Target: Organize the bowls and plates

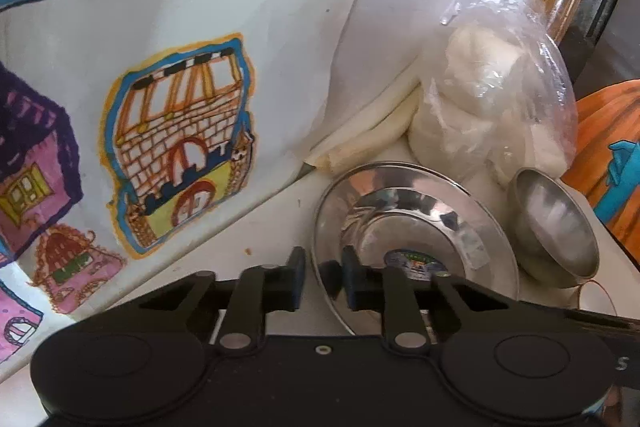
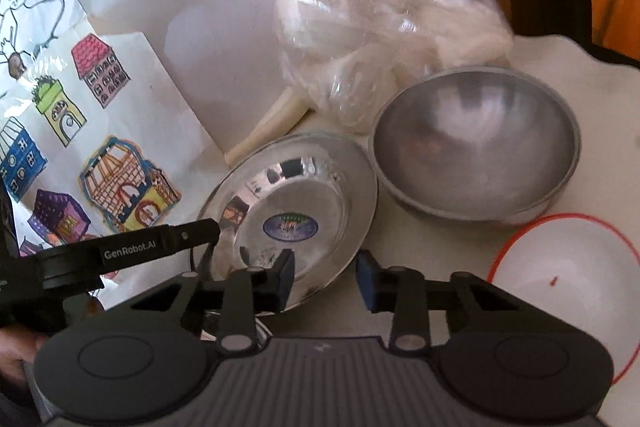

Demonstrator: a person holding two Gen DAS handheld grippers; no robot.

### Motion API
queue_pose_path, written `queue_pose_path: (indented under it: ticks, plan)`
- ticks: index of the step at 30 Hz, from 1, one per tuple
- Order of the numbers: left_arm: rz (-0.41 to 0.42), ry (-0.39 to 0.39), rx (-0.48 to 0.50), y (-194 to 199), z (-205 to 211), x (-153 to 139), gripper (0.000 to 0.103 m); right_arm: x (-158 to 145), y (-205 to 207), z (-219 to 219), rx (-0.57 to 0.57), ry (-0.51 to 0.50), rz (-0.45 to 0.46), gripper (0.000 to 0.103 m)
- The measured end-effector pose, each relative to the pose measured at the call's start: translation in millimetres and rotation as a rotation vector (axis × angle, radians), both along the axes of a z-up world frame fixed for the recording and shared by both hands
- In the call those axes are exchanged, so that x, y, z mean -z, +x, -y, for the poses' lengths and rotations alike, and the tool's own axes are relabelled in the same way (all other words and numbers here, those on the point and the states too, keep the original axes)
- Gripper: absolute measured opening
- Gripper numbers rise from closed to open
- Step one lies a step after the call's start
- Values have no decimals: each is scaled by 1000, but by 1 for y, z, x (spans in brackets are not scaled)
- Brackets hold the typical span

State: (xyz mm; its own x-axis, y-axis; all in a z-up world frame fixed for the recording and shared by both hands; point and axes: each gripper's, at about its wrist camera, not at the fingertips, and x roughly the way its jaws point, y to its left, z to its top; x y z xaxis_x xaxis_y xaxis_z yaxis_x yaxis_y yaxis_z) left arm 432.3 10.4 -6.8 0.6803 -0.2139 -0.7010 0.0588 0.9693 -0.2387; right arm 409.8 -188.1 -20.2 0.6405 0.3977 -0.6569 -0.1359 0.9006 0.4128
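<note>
Steel plate (image 1: pixel 412 223): left gripper (image 1: pixel 323 279) clamps its near rim; right gripper (image 2: pixel 326 277) straddles its edge, part-open.

Both handheld tools are matte black plastic: the left gripper (image 1: pixel 322 277) and right gripper (image 2: pixel 326 277) each have two round hubs, silver rivets on jointed link arms and blue pads (image 2: pixel 366 279), the left one printed "GenRobot.AI" in white along its side

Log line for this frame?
step: grasp plate | left gripper: shut on plate rim | right gripper: open, straddling plate rim | steel bowl: beside plate, untouched
</note>
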Motion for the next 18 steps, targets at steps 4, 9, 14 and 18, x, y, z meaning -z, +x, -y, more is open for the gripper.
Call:
queue_pose_path:
  ticks: [4,9,14,18]
  plan:
    - [9,13,-2,-1,0,-3,16,1,0,-4,3,-24,20,30]
    - [38,47,-3,-5,-2,-7,7,-1,-5,-9,5,-59,60,28]
    - [101,36,69,-11,10,-17,1,-6,-7,-12,14,-89,108,26]
    - [89,79,77,-8,23,-18,6,-8,-7,-10,20,-81,112,23]
